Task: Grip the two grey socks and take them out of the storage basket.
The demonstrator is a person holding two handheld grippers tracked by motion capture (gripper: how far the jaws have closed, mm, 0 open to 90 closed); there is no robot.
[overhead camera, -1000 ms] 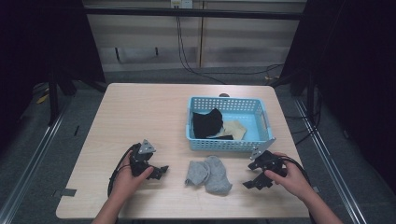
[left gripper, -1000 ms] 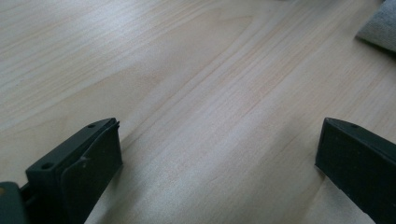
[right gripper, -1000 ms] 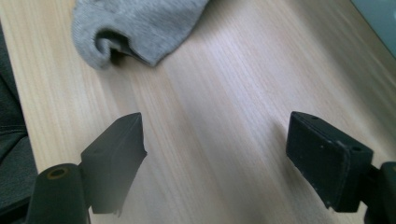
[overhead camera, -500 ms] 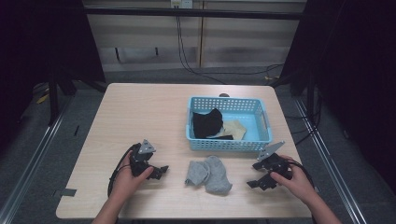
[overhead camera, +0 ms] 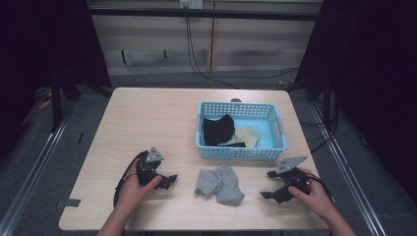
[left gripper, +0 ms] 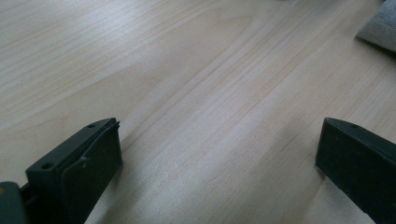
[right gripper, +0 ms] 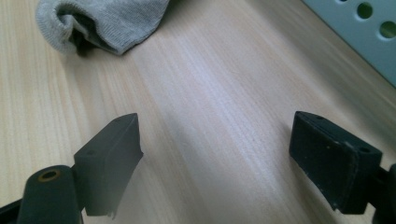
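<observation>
Two grey socks [overhead camera: 220, 183] lie bunched together on the pale wooden counter [overhead camera: 147, 123], just in front of a light blue perforated basket [overhead camera: 275, 147]. From where I stand, the left tool [overhead camera: 169, 180] rests on the counter to the left of the socks, near but not touching them, with its jaws spread wide over bare wood; in the left gripper view a corner of grey knit shows at the top right edge. The right tool [overhead camera: 268, 186] sits on the other side of the socks, also apart from them, with its jaws released and gaping, holding nothing. In the right gripper view the rolled cuff of a sock lies ahead at the top left, and the basket's holed wall crosses the top right corner. Inside the basket lie a black garment [overhead camera: 218, 129] and a cream-coloured one [overhead camera: 247, 135] beside it. No label or writing is readable on any of these.
</observation>
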